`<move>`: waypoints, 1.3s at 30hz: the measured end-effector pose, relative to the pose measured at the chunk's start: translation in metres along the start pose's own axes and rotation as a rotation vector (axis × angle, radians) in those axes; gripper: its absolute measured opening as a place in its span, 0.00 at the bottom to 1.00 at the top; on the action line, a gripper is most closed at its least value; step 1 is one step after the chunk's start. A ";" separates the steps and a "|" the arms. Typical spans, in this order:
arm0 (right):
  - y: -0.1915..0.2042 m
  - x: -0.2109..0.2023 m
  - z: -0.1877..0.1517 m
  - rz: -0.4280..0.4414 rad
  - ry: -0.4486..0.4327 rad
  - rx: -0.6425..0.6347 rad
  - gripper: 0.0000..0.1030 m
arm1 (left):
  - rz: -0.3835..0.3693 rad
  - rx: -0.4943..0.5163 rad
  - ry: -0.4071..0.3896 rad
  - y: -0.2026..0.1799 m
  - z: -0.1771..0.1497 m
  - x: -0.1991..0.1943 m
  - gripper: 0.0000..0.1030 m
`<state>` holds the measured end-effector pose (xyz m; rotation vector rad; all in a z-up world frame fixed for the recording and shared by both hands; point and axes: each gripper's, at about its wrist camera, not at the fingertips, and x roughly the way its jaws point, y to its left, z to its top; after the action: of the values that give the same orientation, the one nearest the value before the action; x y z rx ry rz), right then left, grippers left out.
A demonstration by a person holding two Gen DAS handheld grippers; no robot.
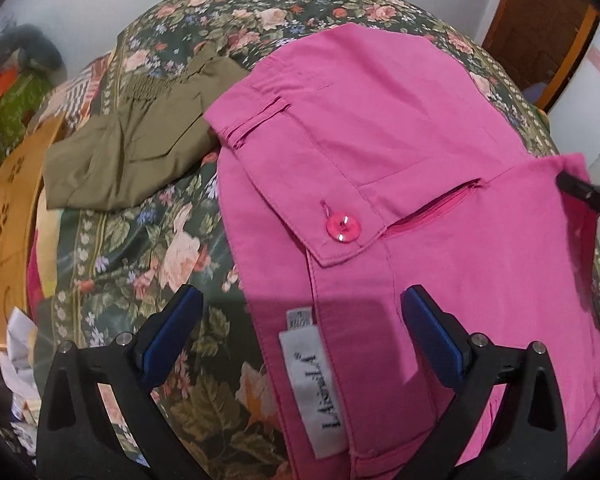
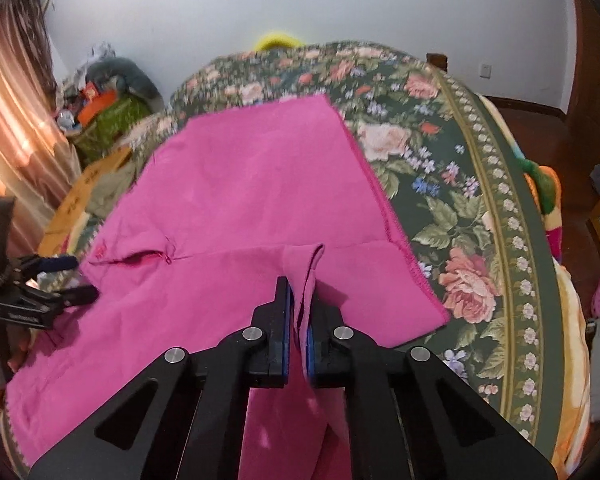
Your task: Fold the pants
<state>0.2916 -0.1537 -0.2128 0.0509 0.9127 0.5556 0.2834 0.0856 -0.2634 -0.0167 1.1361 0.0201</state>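
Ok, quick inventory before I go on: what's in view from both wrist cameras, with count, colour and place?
pink pants: one, pink, spread across the bed, waistband nearest the left wrist camera
button: one, pink, on the waistband flap
label: one, white with dark lettering, inside the waistband
olive garment: one, olive green, on the bed to the left of the pink pants
bedspread: one, dark green with pink roses, under both garments
cardboard box: one, tan, beside the bed on the left
curtain: one, pinkish, far left of the right wrist view
left gripper: black with blue pads, open above the waistband
right gripper: black with blue pads, shut on a pinch of the pink pants
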 end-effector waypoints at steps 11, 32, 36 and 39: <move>-0.022 0.021 0.001 -0.161 0.091 -0.045 0.12 | 0.018 0.038 -0.006 -0.004 0.007 0.012 1.00; 0.014 0.006 -0.037 -0.091 0.203 -0.028 0.47 | -0.004 0.025 0.005 -0.002 -0.012 -0.017 0.96; 0.013 -0.004 -0.027 -0.117 0.196 -0.037 0.47 | 0.008 -0.008 -0.043 0.010 -0.003 -0.031 0.96; 0.014 -0.017 -0.011 -0.130 0.139 -0.045 0.47 | 0.022 -0.028 -0.093 0.022 0.008 -0.040 0.96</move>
<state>0.2693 -0.1518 -0.2031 -0.0879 1.0302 0.4622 0.2738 0.1073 -0.2237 -0.0281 1.0429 0.0557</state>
